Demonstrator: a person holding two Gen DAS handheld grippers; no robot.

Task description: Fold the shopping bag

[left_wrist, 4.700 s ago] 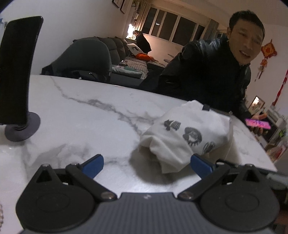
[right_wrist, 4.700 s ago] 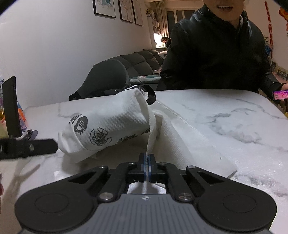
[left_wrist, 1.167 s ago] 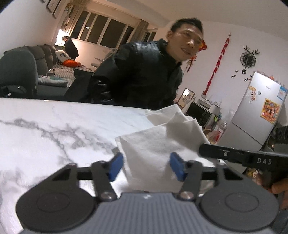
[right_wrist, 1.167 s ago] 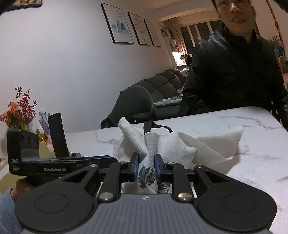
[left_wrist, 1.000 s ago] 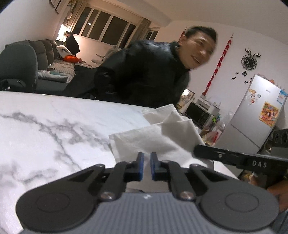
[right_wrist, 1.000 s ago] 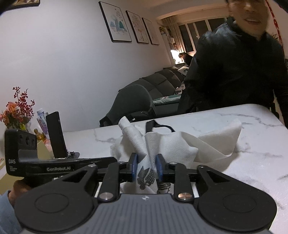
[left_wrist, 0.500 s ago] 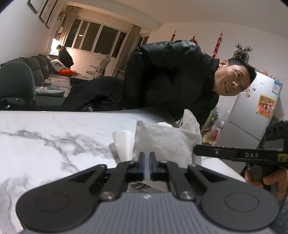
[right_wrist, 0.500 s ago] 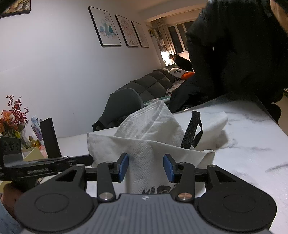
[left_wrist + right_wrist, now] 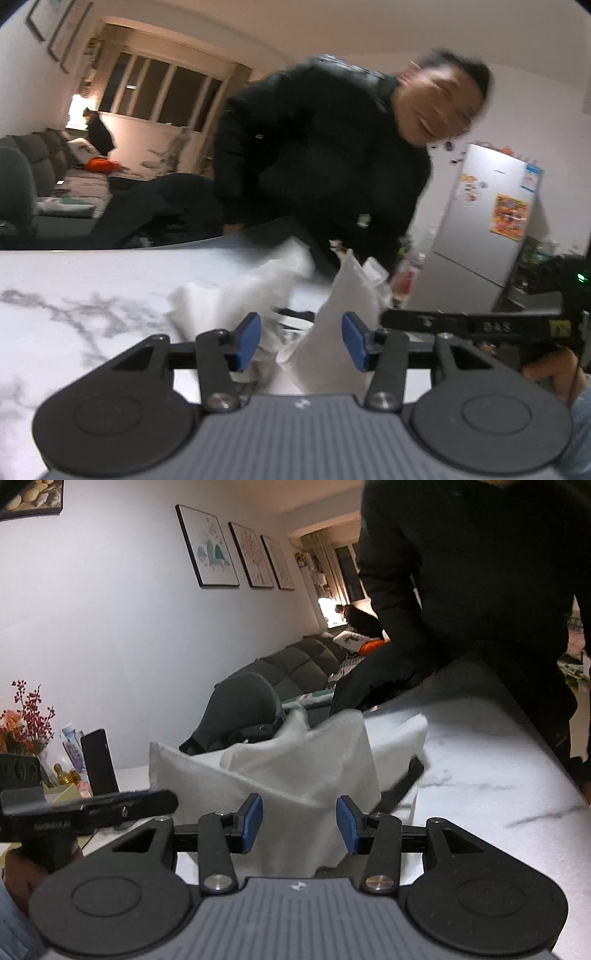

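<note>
A white fabric shopping bag [image 9: 340, 325] lies crumpled on the marble table [image 9: 74, 295], with a fold standing up like a peak. My left gripper [image 9: 301, 341] is open, its blue pads on either side of that peak, touching nothing. In the right wrist view the same bag [image 9: 295, 775] rises in a loose tent, its black strap [image 9: 400, 786] trailing to the right. My right gripper [image 9: 300, 823] is open too, low in front of the bag. The right gripper's black body [image 9: 476, 325] juts in from the right of the left wrist view.
A person in a black jacket [image 9: 317, 162] leans over the table's far edge. A dark phone on a stand [image 9: 99, 762], bottles and red flowers [image 9: 26, 720] sit at the left end. A grey chair [image 9: 243, 709], a sofa and a fridge [image 9: 491, 221] stand beyond the table.
My left gripper, shut on a bag fold half a second ago, has opened and let it go. The right gripper stays open. The bag has slumped and the person has shifted.
</note>
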